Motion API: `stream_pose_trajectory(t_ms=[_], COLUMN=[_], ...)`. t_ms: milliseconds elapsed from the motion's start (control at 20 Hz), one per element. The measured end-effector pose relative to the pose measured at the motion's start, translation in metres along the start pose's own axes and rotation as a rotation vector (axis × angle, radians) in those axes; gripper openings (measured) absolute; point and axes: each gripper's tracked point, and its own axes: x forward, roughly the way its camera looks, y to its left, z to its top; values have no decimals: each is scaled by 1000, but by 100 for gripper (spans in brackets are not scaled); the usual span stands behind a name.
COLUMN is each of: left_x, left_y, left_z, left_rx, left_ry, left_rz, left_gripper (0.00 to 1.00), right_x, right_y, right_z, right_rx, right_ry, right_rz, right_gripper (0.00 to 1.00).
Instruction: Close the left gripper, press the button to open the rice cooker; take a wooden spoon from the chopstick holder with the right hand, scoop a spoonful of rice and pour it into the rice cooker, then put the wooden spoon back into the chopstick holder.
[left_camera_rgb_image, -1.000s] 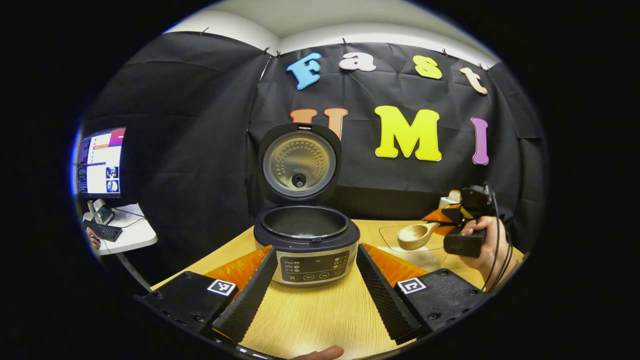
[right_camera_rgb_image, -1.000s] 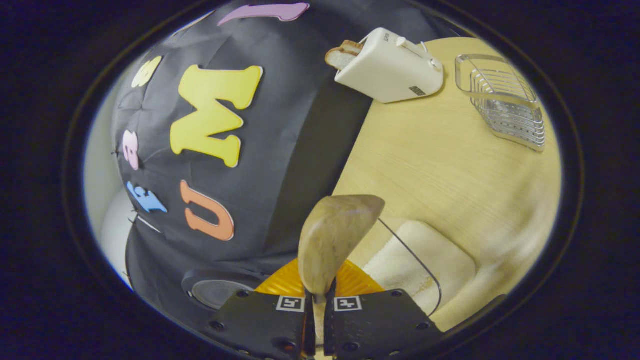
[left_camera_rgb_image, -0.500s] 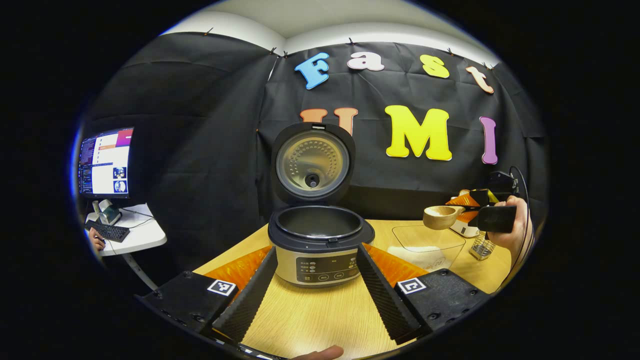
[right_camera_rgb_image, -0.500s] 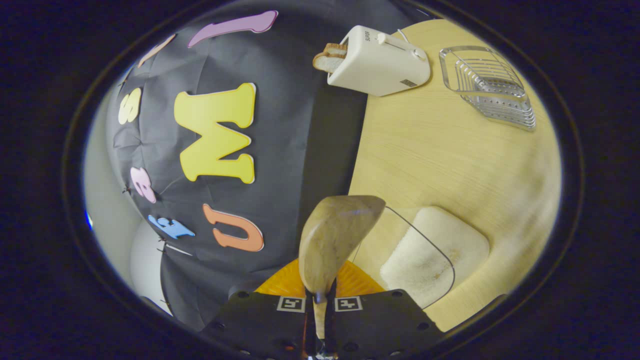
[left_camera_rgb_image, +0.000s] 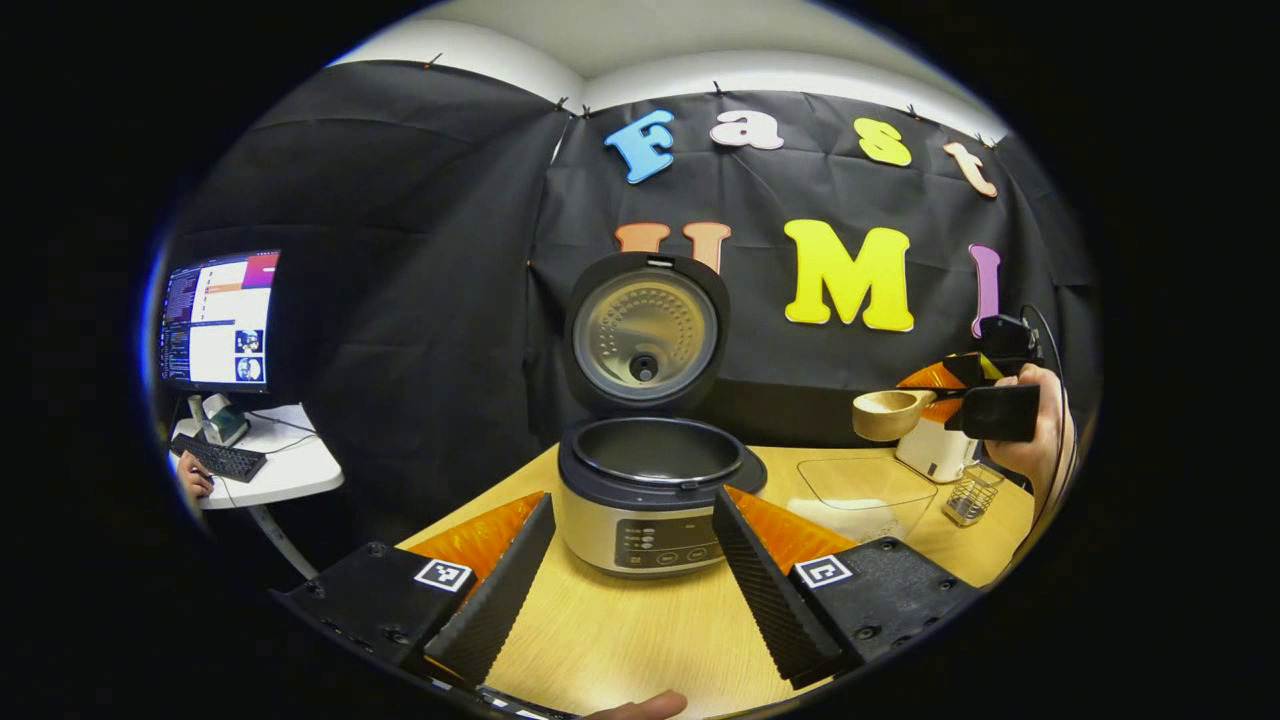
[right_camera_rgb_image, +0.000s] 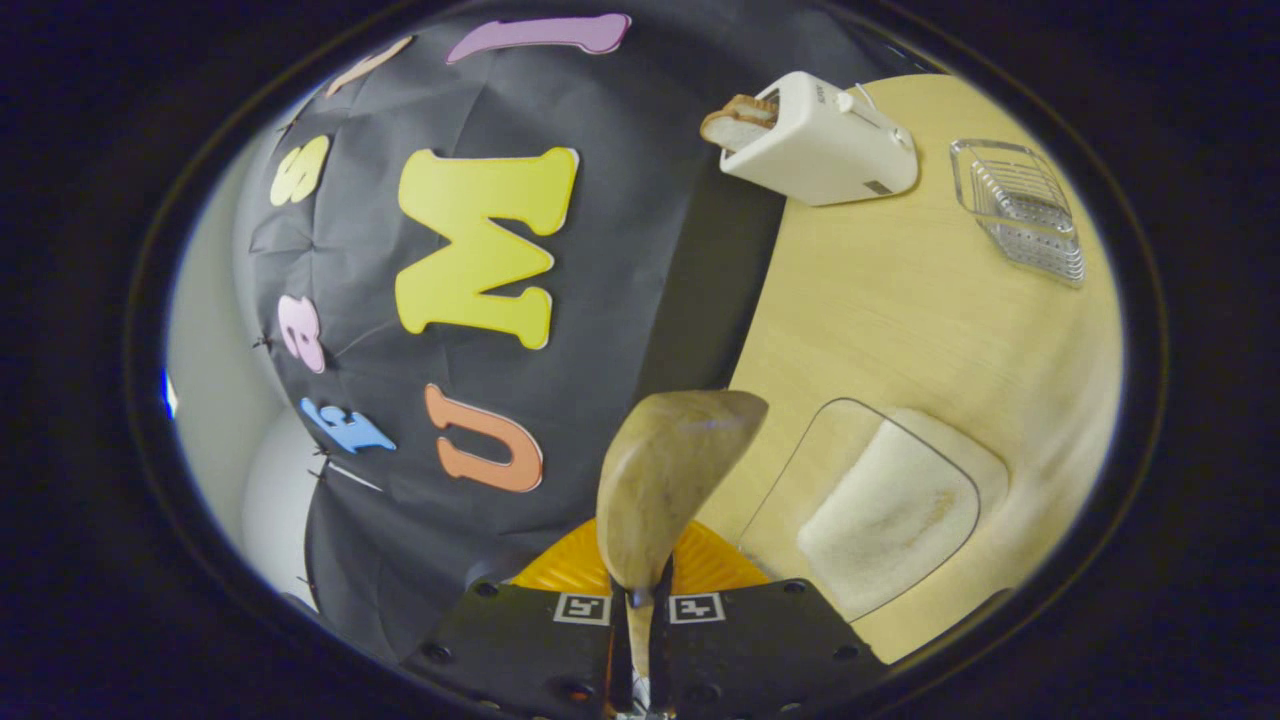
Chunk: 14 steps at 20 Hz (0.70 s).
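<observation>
The rice cooker (left_camera_rgb_image: 650, 490) sits dead center in the left gripper view with its lid (left_camera_rgb_image: 645, 335) flipped up, between the left gripper's (left_camera_rgb_image: 630, 570) wide-spread fingers. Over at 3 o'clock a hand (left_camera_rgb_image: 1040, 440) holds the right gripper (left_camera_rgb_image: 945, 397) in the air, pinching the wooden spoon (left_camera_rgb_image: 885, 413) above the clear rice container (left_camera_rgb_image: 860, 490). In the right gripper view, the spoon handle is clamped at 6 o'clock, rice container at 4, toaster (right_camera_rgb_image: 815, 140) at 1.
</observation>
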Motion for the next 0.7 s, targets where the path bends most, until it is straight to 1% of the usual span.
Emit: stream_pose_trajectory(t_ms=[200,400,500,550,700], left_x=[-4,-9,-9,-8,-8], left_y=[35,73,81,83,90], left_z=[3,4,2,-1,-3], left_rx=[1,-17,-27,-31,-29], left_ry=[-17,-26,-20,-14,-9], left_rz=[66,140,155,159,178], left_gripper=[100,100,100,98,98], right_x=[17,38,51,56,78], right_y=[28,48,58,61,60], right_z=[-39,-85,-111,-123,-152], right_rx=[-26,-96,-131,-149,-216], right_ry=[37,67,92,103,125], right_rz=[8,3,9,8,-21], right_gripper=[7,7,7,7,6])
